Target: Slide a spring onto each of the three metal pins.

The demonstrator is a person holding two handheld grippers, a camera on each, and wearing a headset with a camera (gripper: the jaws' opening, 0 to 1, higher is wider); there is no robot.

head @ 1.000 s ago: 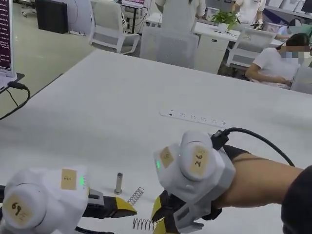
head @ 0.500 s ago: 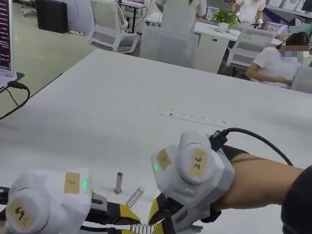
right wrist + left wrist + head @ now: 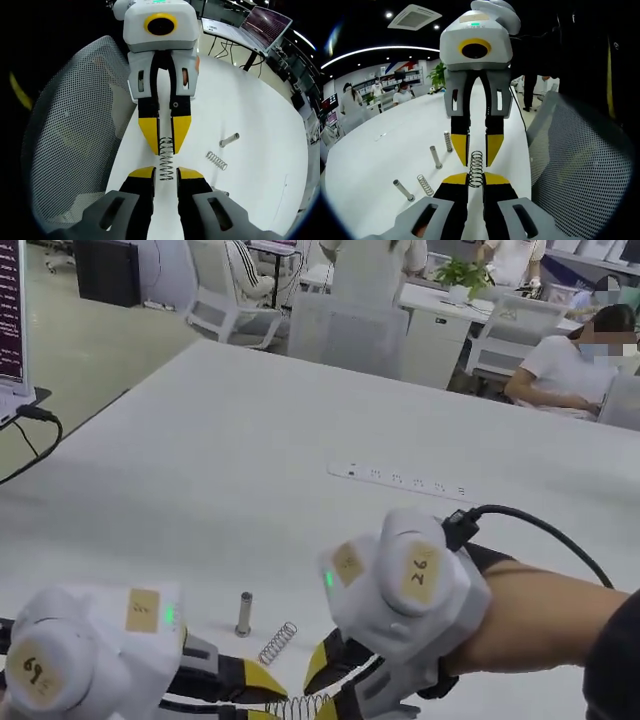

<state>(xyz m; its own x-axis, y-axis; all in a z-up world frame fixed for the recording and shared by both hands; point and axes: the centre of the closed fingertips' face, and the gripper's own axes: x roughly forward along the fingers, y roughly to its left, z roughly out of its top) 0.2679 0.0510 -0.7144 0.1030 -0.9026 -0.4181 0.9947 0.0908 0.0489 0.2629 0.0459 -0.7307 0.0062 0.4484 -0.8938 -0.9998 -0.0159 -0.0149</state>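
In the head view, your left gripper (image 3: pixel 262 698) and right gripper (image 3: pixel 330 688) are working at the near edge of the table (image 3: pixel 250 440). Their white housings are covering most of both sets of jaws. The bottom edge of the frame is cutting off the spring (image 3: pixel 300 705) between the yellow tips, so you cannot tell the grip from here. The spring's long axis is running left to right, from one gripper to the other. Just beyond it, a loose spring (image 3: pixel 277 642) is lying flat on the table, slanting away to the right. An upright pin (image 3: pixel 244 614) is standing just left of that.

In the left gripper view, your own jaws are pinching one end of the spring, closed almost together on its coils. The spring is pointing straight ahead along them, into the tips of the right gripper facing you. Three pins are standing in a row on the far side. The farthest pin (image 3: pixel 448 141) is looking ribbed, too small to tell whether coils are wrapping it.

In the right gripper view, your own tips are flanking the spring's other end with a sliver of gap on each side. You cannot tell whether they are gripping it.
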